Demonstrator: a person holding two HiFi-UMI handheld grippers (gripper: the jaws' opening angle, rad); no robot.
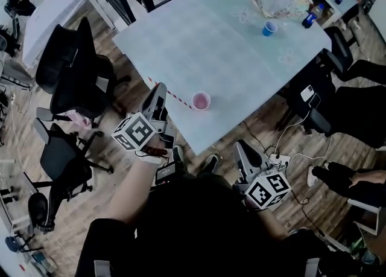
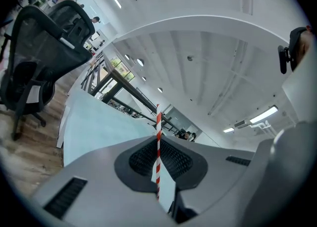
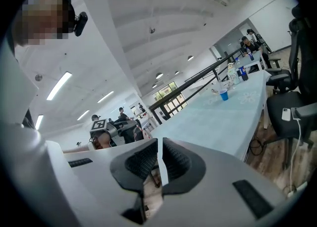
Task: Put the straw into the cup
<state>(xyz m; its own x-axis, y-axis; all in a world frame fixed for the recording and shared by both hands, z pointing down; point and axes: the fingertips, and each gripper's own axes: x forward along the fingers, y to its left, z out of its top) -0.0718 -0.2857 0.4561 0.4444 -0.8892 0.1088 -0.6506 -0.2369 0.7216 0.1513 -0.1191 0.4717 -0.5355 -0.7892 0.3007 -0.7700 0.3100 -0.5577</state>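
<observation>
Head view: left gripper (image 1: 158, 93) clenched on red-white striped straw (image 1: 179, 98); straw's far end sits just beside pink cup (image 1: 201, 101), at the gripper's 3 o'clock. Right gripper (image 1: 244, 151) closed, empty. Step: insertion approach. Next, probably: tilt straw upright, lower tip past rim.

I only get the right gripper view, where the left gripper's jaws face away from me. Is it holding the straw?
Observer: Yes. The left gripper view shows the left gripper with its jaws shut on a red-and-white straw.
Operator: Where is the cup it goes into?
Observer: In the head view a pink cup stands upright on the table, close to its near edge.
Operator: Is the straw in yet?
Observer: No. Its far end lies beside the cup's left side, outside the rim.
</observation>
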